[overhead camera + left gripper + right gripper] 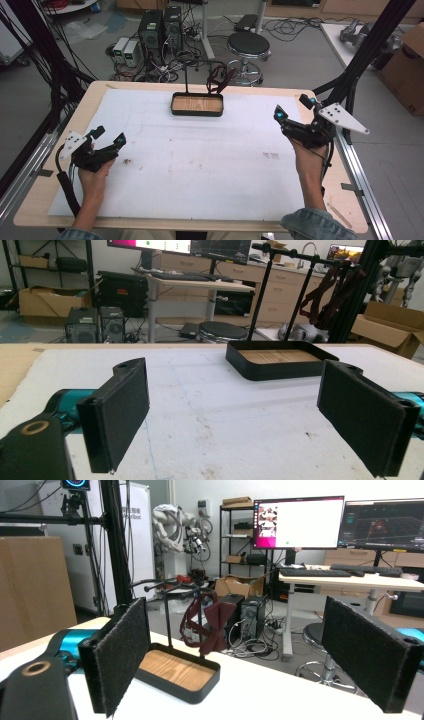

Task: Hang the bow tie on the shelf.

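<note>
The tray (197,104) sits at the far middle — long side left to right; both the left gripper (107,137) and the right gripper (292,111) are spread wide, holding nothing — the right is nearer.

Your left gripper (110,136) and right gripper (292,107) — one in each hand — sit well apart, jaws spread wide, nothing between them.

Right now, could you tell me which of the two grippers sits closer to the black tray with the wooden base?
The right gripper is closer to the tray: it is held farther up the table, while the left gripper sits lower, nearer the person's edge.
</note>
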Motion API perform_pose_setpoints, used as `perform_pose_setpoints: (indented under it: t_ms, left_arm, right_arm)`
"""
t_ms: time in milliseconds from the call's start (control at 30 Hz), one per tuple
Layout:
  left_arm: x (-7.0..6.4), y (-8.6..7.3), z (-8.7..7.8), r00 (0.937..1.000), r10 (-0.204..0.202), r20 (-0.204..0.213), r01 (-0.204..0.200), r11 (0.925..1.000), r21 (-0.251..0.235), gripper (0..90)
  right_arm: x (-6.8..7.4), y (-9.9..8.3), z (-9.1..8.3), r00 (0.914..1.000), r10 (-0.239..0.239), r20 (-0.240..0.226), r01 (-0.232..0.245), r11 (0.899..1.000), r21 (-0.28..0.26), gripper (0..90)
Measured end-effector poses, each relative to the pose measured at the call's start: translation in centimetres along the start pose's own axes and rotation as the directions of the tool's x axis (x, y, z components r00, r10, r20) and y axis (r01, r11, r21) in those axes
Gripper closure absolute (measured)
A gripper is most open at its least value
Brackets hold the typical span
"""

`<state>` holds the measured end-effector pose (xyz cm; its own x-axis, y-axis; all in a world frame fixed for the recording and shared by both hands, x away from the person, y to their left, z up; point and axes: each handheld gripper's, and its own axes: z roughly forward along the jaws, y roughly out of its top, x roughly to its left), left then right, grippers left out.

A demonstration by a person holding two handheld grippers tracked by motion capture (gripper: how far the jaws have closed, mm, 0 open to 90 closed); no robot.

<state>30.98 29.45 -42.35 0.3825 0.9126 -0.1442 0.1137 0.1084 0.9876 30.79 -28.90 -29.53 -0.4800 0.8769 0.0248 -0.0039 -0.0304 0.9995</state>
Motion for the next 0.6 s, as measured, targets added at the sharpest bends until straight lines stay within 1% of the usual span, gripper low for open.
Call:
perform_pose_setpoints:
  t_ms: [233,300,333,367,433,600]
  left_arm:
    - [0.0,0.0,0.0,1.0000,0.003,-0.004,-0.003,1.0000,0.002,13.6]
    - [0.0,0.0,0.0,1.0000,0.002,-0.005,-0.002,1.0000,0.003,13.6]
    - [0.0,0.0,0.0,1.0000,0.003,-0.006,-0.003,1.0000,0.003,13.6]
    - [0.0,0.0,0.0,1.0000,0.004,-0.006,-0.004,1.0000,0.003,13.6]
    - [0.0,0.0,0.0,0.9999,0.004,-0.012,-0.004,1.0000,0.004,13.6]
    - [0.1,0.0,-0.1,0.9997,0.008,-0.024,-0.007,0.9999,0.007,13.6]
  right_arm:
    - [-0.6,-2.8,-2.6,0.9999,0.013,0.006,-0.013,0.999,-0.036,11.3]
    - [-0.6,-3.6,-3.1,1.0000,-0.002,0.000,0.002,0.999,-0.049,11.0]
    - [-0.5,-4.1,-3.3,0.9999,-0.012,0.002,0.012,0.999,-0.046,11.0]
    - [-0.5,-4.1,-3.3,0.9999,-0.012,0.002,0.012,0.999,-0.046,11.0]
    - [-0.4,-5.3,-3.8,0.9999,-0.014,-0.009,0.014,0.999,-0.043,11.0]
    - [0.0,-7.3,-4.1,0.9999,-0.007,-0.011,0.006,1.000,-0.006,11.0]
